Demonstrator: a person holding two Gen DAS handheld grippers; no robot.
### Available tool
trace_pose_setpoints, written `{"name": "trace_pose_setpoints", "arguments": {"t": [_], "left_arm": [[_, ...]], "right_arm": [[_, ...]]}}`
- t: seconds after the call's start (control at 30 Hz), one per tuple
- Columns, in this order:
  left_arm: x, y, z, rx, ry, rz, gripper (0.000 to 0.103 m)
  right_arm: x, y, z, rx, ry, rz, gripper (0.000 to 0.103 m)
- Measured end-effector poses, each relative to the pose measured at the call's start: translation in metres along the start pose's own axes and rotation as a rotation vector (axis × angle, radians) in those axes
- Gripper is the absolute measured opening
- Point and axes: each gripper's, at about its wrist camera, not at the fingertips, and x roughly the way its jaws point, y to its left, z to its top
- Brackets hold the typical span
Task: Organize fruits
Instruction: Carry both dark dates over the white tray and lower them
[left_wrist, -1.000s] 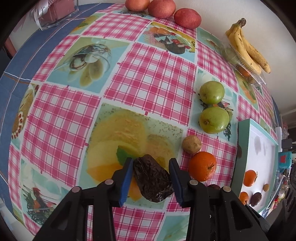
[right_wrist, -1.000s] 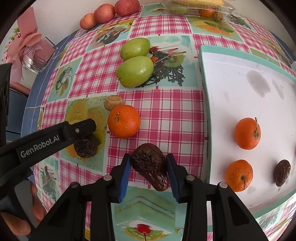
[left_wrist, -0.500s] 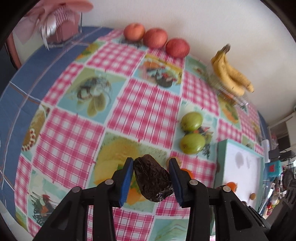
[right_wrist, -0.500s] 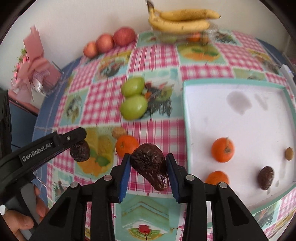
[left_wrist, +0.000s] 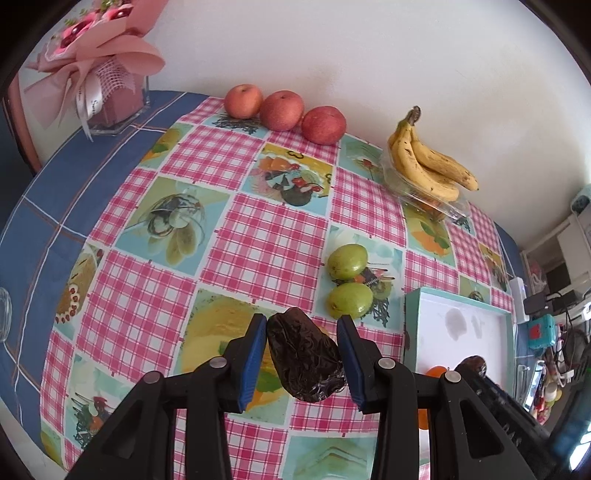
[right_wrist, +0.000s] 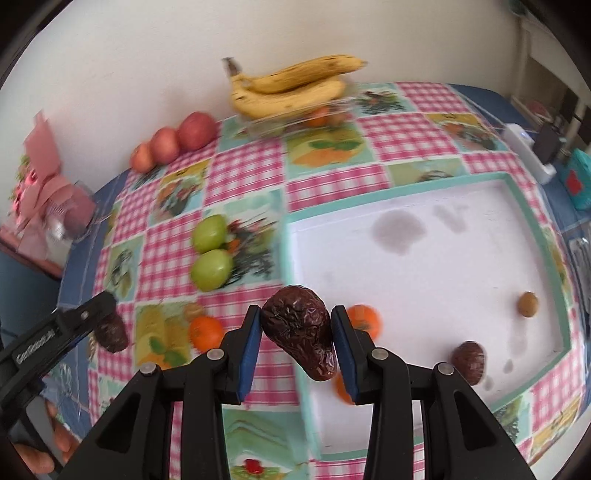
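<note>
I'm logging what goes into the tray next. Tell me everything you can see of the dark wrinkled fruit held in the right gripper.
The dark brown wrinkled fruit looks dried and glossy, with a deeply creased skin. It is broad and rounded at the top and tapers to a narrower lower end, tilted slightly to one side. The right gripper holds it clear of the table, its blue-padded fingers pressing on both flanks. It hangs over the near left edge of the white tray with the teal rim. Nothing else touches it.

Two wrinkled dark dates (left_wrist: 303, 360) (right_wrist: 300, 336), each clamped aloft between blue fingers (left_wrist: 255, 360).
</note>
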Motion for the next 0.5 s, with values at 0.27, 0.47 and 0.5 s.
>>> {"name": "trace_pose_setpoints", "arguments": {"t": [0.27, 0.47, 0.5], "left_arm": [[0.005, -0.035, -0.009, 0.091, 0.016, -0.002, 0.042], [0.010, -0.070, -0.022, 0.187, 0.027, 0.000, 0.042], [0.011, -0.079, -0.025, 0.211, 0.030, -0.004, 0.042]], "right_arm": [[-0.011, -0.063, 0.007, 0.156, -0.039, -0.103, 0.040], [-0.018, -0.098, 0.009, 0.241, -0.062, -0.144, 0.040], [-0.019, -0.104, 0.009, 0.257, -0.066, -0.147, 0.040]]}}
